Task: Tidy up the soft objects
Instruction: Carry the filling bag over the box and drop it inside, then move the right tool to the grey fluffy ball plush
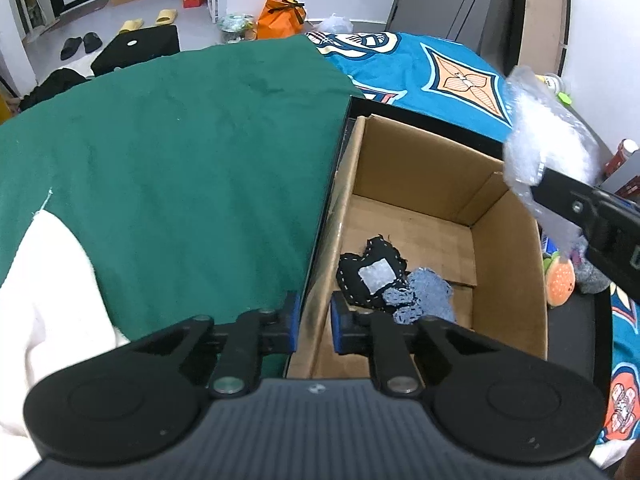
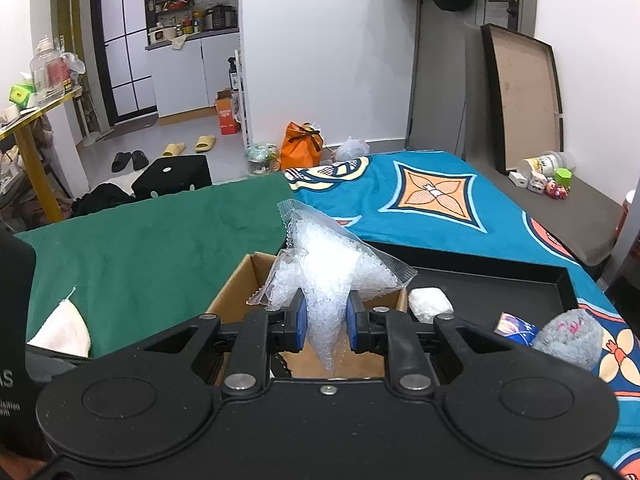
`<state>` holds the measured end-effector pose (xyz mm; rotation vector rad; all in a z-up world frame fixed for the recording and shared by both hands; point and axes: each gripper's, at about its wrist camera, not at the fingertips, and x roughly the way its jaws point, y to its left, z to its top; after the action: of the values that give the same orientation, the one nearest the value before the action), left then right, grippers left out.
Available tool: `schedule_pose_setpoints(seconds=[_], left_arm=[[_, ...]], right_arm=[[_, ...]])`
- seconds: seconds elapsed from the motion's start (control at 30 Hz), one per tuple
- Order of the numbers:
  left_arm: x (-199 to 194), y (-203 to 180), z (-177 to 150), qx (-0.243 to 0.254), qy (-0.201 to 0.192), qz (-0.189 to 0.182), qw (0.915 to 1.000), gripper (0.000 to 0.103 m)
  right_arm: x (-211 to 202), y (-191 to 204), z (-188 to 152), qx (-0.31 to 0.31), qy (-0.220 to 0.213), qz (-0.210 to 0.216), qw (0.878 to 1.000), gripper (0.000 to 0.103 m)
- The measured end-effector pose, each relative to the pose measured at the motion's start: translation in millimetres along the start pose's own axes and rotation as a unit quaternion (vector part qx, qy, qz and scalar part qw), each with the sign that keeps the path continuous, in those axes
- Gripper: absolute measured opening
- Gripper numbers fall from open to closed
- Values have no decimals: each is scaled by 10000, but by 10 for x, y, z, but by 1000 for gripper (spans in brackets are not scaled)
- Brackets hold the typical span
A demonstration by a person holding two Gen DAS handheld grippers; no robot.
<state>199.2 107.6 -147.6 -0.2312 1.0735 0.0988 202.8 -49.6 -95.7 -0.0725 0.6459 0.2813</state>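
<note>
Now, bead bag (image 2: 324, 268) pinched btwn right fingers (image 2: 301, 322), above box (image 2: 236, 292)

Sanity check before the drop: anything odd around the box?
One thing: the left gripper straddles the cardboard box's near wall, pads either side of it. The right gripper holds a clear bead bag above the box. No spills or tears visible.

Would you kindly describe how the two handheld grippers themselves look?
Both the left gripper and the right gripper are matte black, with two round discs at the base, silver pivot bolts, angular linkage arms and blue pads on the fingers. No cables or sleeves show.
</note>
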Motion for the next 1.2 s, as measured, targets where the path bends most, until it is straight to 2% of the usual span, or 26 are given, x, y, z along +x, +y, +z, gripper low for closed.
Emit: schedule_pose_setpoints(seconds=[0.27, 0.43, 0.47, 0.5, 0.57, 0.87, 0.97, 1.2], left_arm=[[-3, 30, -8, -81, -11, -119, 9999, 12], [-11, 39, -10, -99, -14, -144, 9998, 12], [-11, 38, -11, -99, -16, -136, 9999, 12], [-12, 37, -12, -93, -20, -126, 9999, 12], [-15, 25, -15, -67, -23, -99, 9999, 13], [-39, -86, -23, 200, -82, 165, 9996, 15], [-36, -104, -22, 253, -59, 203, 9995, 16], [-55, -218, -31, 501, -77, 395, 9979, 20]], right_arm=[[87, 108, 66, -72, -34, 110, 9999, 20], [122, 123, 134, 57, -131, 353, 9993, 22], [147, 127, 137, 52, -87, 395, 9992, 25], [176, 121, 138, 52, 3, 413, 9991, 35], [187, 73, 125, 154, 32, 406, 9991, 48], [63, -251, -76, 536, 119, 156, 9984, 51], [17, -342, -144, 548, 160, 16, 9984, 57], [-80, -519, -291, 539, 205, -150, 9982, 64]])
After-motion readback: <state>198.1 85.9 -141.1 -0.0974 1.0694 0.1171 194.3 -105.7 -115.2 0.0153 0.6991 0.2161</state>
